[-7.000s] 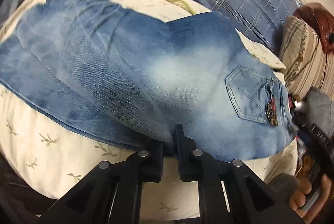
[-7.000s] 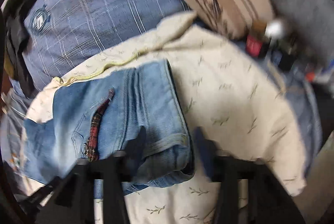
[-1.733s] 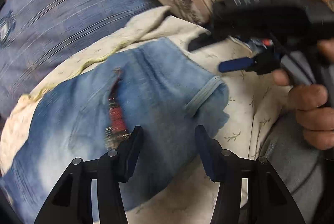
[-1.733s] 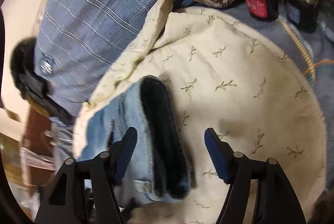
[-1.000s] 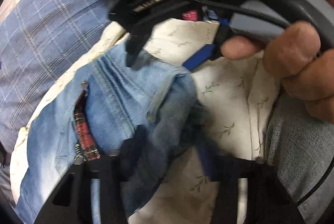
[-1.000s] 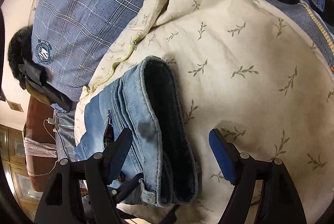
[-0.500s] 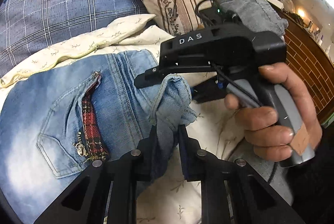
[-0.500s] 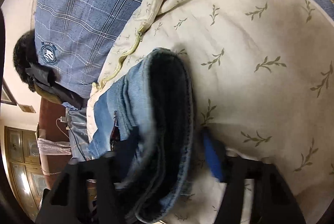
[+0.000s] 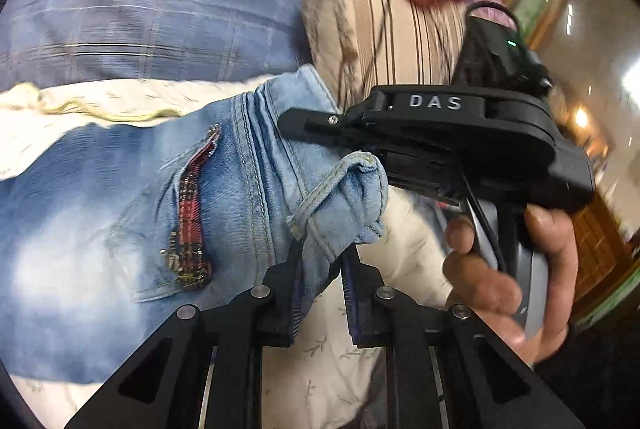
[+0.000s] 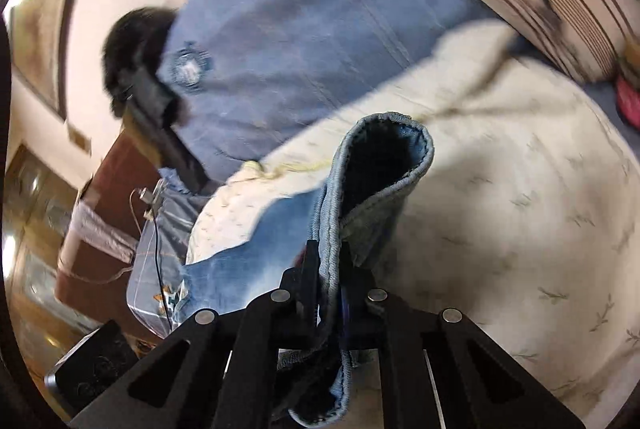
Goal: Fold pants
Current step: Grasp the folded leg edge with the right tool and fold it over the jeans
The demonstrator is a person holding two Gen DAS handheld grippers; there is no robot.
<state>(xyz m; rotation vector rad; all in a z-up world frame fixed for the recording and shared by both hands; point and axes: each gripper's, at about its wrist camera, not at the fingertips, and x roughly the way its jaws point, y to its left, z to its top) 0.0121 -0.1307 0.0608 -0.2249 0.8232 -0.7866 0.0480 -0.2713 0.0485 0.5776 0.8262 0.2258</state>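
We have the jeans [image 9: 120, 229] on the leaf-print quilt [image 10: 540, 229], left gripper [image 9: 320, 281] and right gripper [image 10: 330, 281] each pinching the waistband; right jaws just closed on denim. We should lift both evenly, keeping the waistband taut

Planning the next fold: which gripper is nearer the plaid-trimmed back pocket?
Left. The left gripper pinches the jeans just beside the pocket; the right gripper clamps the waistband further away.

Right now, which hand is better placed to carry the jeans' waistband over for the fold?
Neither alone. The left gripper and the right gripper, which just closed, each pinch the jeans at the waistband, so both should move together.
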